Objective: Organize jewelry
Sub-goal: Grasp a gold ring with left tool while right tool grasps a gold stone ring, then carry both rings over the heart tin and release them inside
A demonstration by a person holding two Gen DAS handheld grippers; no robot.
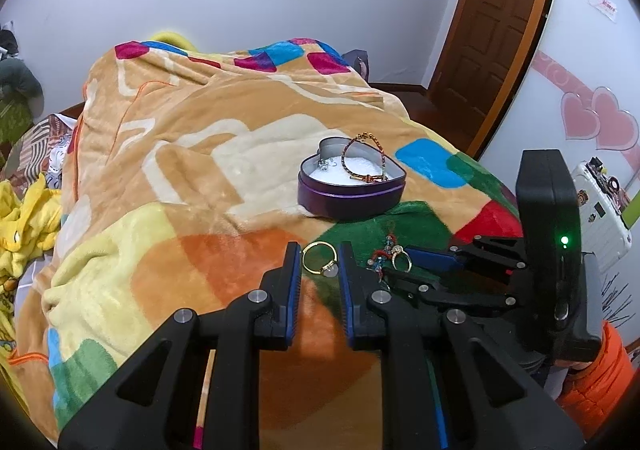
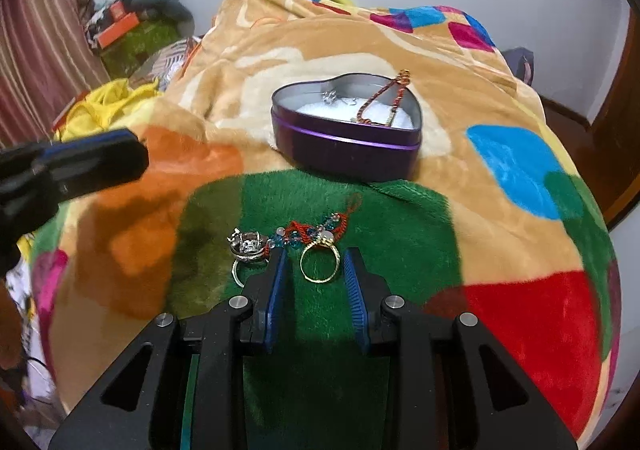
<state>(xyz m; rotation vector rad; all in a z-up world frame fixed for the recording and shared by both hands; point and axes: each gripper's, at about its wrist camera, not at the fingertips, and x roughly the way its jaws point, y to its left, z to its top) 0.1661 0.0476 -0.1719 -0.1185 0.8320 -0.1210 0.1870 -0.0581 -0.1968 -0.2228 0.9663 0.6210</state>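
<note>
We are mid-way through loading the heart-shaped purple tin (image 2: 346, 148), which sits on the fleece blanket (image 1: 192, 154) at the far side of the green patch, with a braided bracelet (image 1: 366, 162) and a small silver piece (image 2: 334, 97) already on its white lining. Our left gripper (image 1: 319, 260) is open, its blue pads bracketing a gold ring (image 1: 320, 263) without visibly touching it. Our right gripper (image 2: 316, 264) is likewise open around a second gold ring (image 2: 320, 262), which lies touching a red-and-teal beaded cord (image 2: 316, 228); a silver ring cluster (image 2: 248, 246) sits just left of it. We judge the step to be picking up rings. Next we should close gently on each band, lift clear of the cord so it does not snag, and carry it to the tin.
</note>
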